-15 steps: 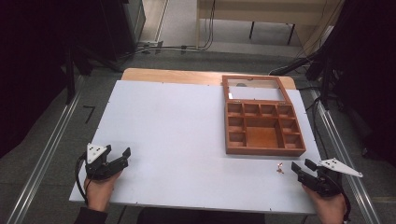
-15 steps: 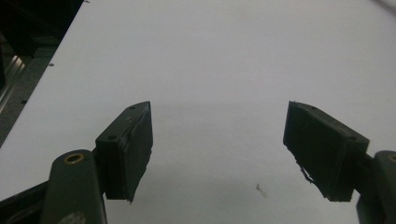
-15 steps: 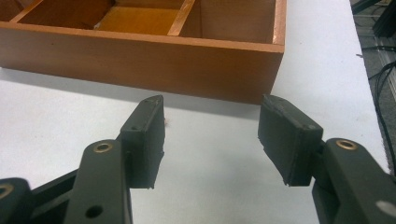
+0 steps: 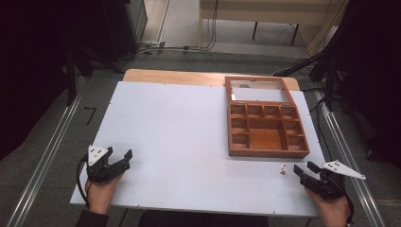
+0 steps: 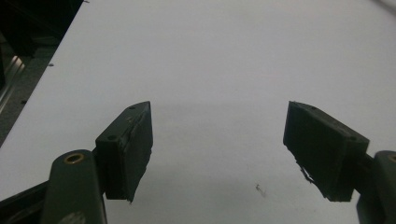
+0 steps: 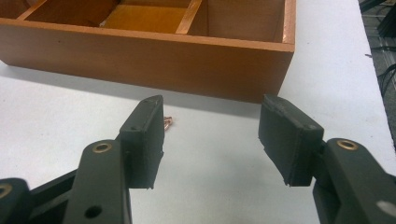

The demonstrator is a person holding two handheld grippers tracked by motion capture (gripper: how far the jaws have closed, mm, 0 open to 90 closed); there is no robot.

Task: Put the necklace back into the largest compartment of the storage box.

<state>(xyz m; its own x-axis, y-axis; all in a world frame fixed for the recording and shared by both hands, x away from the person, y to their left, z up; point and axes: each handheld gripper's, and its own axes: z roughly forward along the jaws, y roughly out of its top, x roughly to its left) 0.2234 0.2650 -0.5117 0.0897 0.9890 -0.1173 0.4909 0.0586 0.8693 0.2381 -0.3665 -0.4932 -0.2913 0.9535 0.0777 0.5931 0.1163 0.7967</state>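
A brown wooden box (image 4: 267,128) sits on the white table (image 4: 179,137), on its far right part, and serves as the landmark here. Its long axis runs from the near edge of the table toward the far edge; the glazed lid (image 4: 257,90) is swung open at the far end and lies back flat, so the box opens away from the person. Inside, small compartments line the far side and both flanks around one larger compartment near the front. No writing or label can be read on it. Just in front of the box's near wall, toward its right corner, a tiny copper-coloured piece (image 4: 283,170) lies on the table; it is too small to tell its shape or heading. The right gripper (image 4: 306,169) hovers just right of that piece, near the box's front right corner, jaws spread apart and holding nothing; in the right gripper view the piece (image 6: 168,122) peeks out beside the left jaw. The left gripper (image 4: 121,155) is well apart from the box, at the table's near left corner, jaws likewise spread wide over bare table (image 5: 219,60).
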